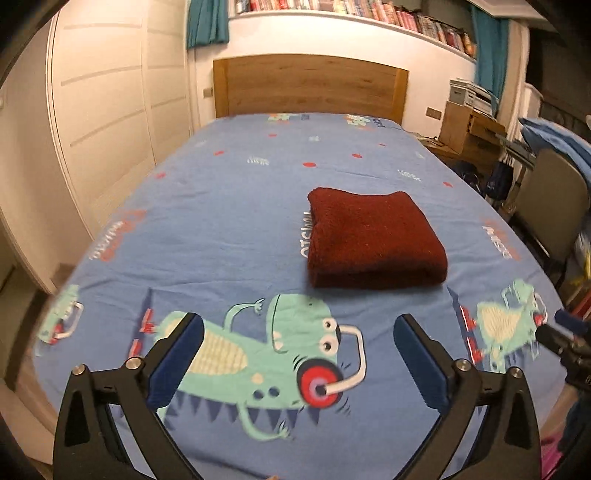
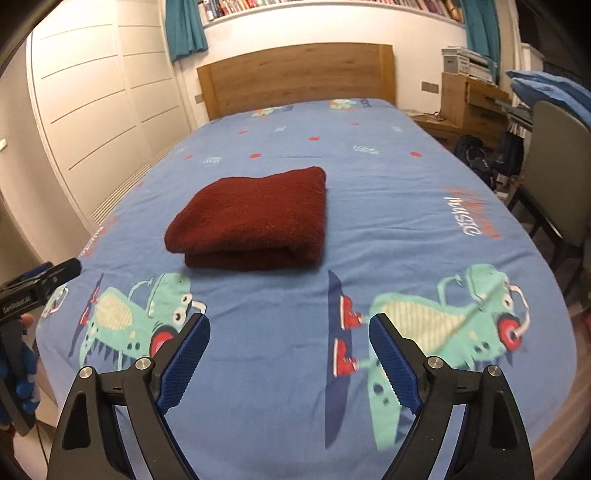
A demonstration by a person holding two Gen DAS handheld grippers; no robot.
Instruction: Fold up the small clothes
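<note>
A dark red fleecy garment [image 1: 373, 240] lies folded into a thick rectangle on the blue dinosaur-print bed sheet [image 1: 240, 206]. It also shows in the right wrist view [image 2: 255, 219], left of centre. My left gripper [image 1: 297, 328] is open and empty, held above the sheet short of the garment and to its left. My right gripper [image 2: 290, 328] is open and empty, short of the garment and to its right. Each gripper shows at the edge of the other's view: the right one [image 1: 565, 339] and the left one [image 2: 40, 284].
A wooden headboard [image 1: 310, 86] stands at the far end of the bed. White wardrobe doors [image 1: 107, 110] line the left side. A chair [image 2: 557, 162], a wooden desk [image 2: 469, 103] and bags [image 2: 476, 158] crowd the right side. A bookshelf [image 1: 351, 11] runs above.
</note>
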